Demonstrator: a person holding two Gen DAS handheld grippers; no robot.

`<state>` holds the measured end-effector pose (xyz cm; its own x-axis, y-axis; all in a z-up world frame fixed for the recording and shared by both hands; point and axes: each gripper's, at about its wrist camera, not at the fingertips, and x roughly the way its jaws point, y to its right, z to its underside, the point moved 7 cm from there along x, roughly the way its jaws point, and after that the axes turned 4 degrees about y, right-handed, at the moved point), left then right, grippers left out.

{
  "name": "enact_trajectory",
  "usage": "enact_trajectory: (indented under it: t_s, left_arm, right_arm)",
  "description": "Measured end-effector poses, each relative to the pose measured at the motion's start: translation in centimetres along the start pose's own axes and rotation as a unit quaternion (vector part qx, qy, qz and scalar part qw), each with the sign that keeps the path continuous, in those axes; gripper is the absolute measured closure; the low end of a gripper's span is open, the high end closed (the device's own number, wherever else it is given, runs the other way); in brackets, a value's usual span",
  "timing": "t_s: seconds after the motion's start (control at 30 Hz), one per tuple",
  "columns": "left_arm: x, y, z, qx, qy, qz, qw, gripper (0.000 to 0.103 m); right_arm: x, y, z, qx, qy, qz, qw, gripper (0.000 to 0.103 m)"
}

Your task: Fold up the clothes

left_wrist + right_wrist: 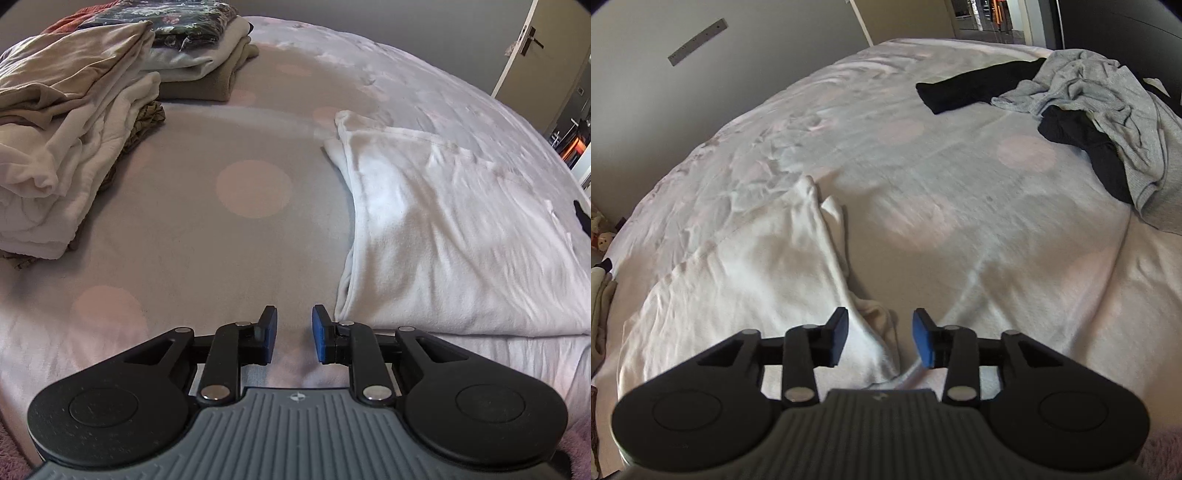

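Observation:
A white garment [454,236] lies folded lengthwise on the bed, right of my left gripper [294,338], which is open and empty just off its near left corner. In the right wrist view the same white garment [750,266] lies to the left, with its near right corner between the fingers of my right gripper [881,341], which is open. Neither gripper holds cloth.
Stacks of folded clothes [74,122] sit at the left of the bed, a floral-topped stack [199,48] behind. A loose grey garment [1108,122] and black garments [975,88] lie at the far right. A door [532,48] stands at the right.

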<state>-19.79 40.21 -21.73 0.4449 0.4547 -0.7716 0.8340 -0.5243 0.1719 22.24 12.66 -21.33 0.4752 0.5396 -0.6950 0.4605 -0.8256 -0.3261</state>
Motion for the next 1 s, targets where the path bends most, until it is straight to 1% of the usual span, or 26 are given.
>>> enact_trajectory:
  t_s: [0.03,0.1,0.3,0.37,0.5,0.57,0.63,0.7,0.77,0.87,1.0]
  left_arm:
    - [0.0,0.0,-0.2,-0.003,0.003,0.002,1.0,0.081]
    - [0.0,0.2,-0.6,-0.001,0.006,0.004,1.0,0.078]
    - [0.7,1.0,-1.9,-0.007,0.006,0.018,0.9998,0.074]
    - [1.0,1.3,-2.6,-0.006,0.007,0.02,0.9998,0.072]
    - [1.8,2.1,-4.1,-0.003,0.01,0.025,0.9996,0.071]
    - [2.3,2.6,-4.8,0.001,0.011,0.028,0.9995,0.071]
    - [2.8,3.2,-5.6,0.01,0.012,0.028,0.9995,0.071]
    - [3.4,3.9,-6.3,0.021,0.011,0.026,0.9994,0.07]
    - [4.1,4.5,-6.8,0.03,0.012,0.026,0.9992,0.059]
    - [5.2,5.6,-7.5,0.044,0.011,0.027,0.9986,0.058]
    - [6.8,6.6,-8.0,0.045,0.002,0.034,0.9984,0.057]
  right_arm:
    - [-0.1,-0.1,-0.1,0.001,0.006,-0.004,1.0,0.056]
    - [0.1,-0.6,-0.1,-0.006,0.004,-0.013,1.0,0.054]
    - [0.8,-1.2,-0.4,-0.013,-0.008,-0.026,1.0,0.052]
    - [1.1,-1.4,-0.7,-0.01,-0.011,-0.036,0.999,0.05]
    - [2.0,-2.1,-1.6,-0.024,-0.016,-0.044,0.999,0.048]
    - [2.5,-2.4,-2.1,-0.035,-0.016,-0.043,0.998,0.039]
    - [3.0,-2.7,-2.6,-0.049,-0.015,-0.04,0.998,0.037]
    - [3.4,-3.0,-3.3,-0.056,-0.013,-0.043,0.997,0.037]
    - [3.9,-3.1,-4.0,-0.061,-0.011,-0.047,0.997,0.036]
    - [4.8,-3.4,-4.9,-0.077,-0.009,-0.049,0.996,0.035]
    - [6.4,-3.2,-5.7,-0.092,-0.012,-0.038,0.995,0.034]
